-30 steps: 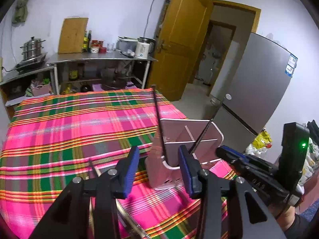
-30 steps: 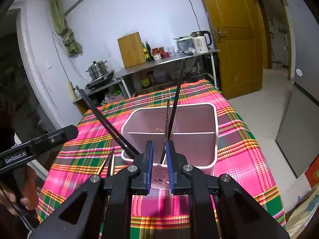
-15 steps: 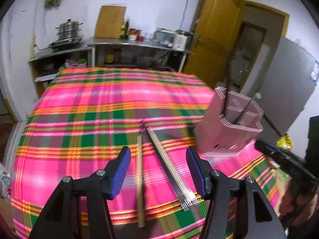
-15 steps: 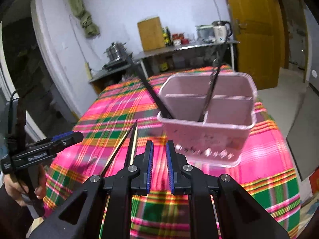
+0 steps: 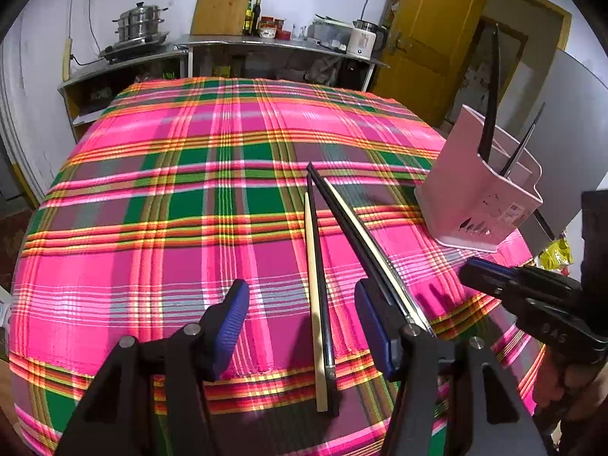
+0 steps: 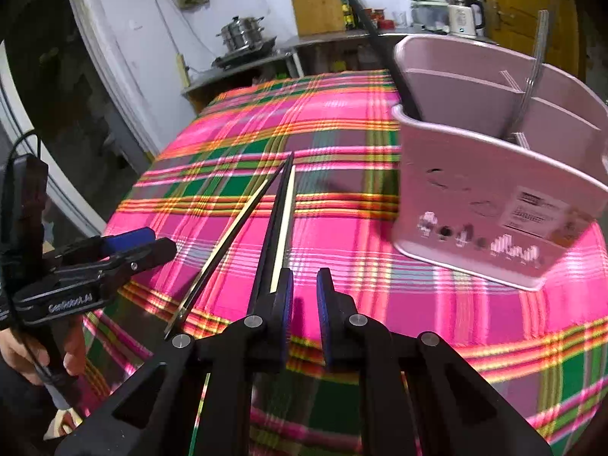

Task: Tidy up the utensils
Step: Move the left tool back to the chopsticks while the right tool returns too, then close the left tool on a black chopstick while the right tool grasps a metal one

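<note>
1. Left gripper: black angular arms, ribbed blue pads, round silver screws beside the pads.
2. Right gripper: matching black frame, blue pads.
3. White lettering and a black cable mark the left gripper's body.

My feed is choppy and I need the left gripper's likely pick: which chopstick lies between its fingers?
On the pink and green plaid tablecloth, left of the pink plastic utensil caddy, four chopsticks fan out. Between the open left gripper lies a pale cream chopstick beside a black one; it is the leftmost stick.
</note>
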Tool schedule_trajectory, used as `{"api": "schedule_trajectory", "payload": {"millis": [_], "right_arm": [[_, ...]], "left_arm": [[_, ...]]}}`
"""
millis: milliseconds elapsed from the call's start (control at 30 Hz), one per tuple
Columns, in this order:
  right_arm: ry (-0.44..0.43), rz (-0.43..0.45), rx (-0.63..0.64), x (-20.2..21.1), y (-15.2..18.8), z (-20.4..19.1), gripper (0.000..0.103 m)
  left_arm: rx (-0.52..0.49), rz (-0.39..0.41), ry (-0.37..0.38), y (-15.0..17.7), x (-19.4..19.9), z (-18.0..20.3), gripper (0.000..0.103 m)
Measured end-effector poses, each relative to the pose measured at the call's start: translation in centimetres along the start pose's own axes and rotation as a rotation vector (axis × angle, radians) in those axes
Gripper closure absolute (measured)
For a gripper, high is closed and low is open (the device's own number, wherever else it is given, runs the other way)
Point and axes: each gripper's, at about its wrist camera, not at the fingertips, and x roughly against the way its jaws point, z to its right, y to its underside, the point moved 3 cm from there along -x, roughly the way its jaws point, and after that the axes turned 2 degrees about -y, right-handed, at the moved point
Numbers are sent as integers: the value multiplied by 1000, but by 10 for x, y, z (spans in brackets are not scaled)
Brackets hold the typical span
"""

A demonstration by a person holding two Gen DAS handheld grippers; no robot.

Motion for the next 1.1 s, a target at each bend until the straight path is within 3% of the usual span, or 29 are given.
{"api": "schedule_trajectory", "payload": {"millis": [400, 900, 1033, 1100], "right_arm": [[4, -77, 28, -57, -13, -7, 90], [25, -74, 35, -69, -20, -3, 95], [29, -72, 34, -66, -17, -2, 96], [25, -71, 23, -63, -16, 1, 96]], "left_arm": [[-26, -30, 4, 0, -25, -1, 43], [21, -48, 67, -4, -38, 6, 44], [35, -59, 75, -9, -45, 16, 55], [40, -67, 80, -12, -50, 21, 65]]}}
